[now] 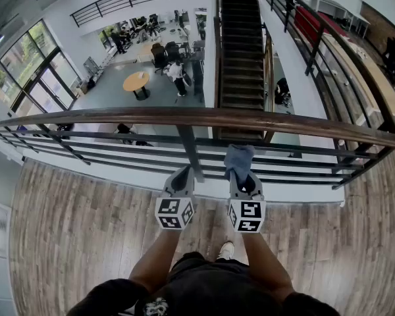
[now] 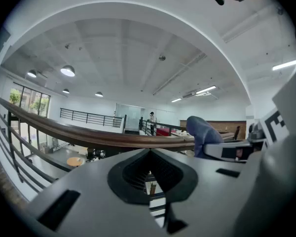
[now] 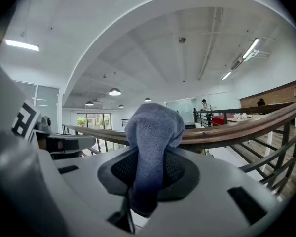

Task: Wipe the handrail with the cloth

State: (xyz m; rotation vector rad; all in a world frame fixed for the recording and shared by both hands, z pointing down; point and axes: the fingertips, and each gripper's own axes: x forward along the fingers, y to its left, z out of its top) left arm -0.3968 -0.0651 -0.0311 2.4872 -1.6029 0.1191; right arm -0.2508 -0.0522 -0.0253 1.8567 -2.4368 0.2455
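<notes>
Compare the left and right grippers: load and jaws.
Load: the right gripper is shut on the cloth, which stands up out of its jaws. The left gripper holds nothing.
Jaws: the left's meet with nothing between them, while the right's clamp cloth between them.
Shared: both are shut and point at the handrail, side by side.
</notes>
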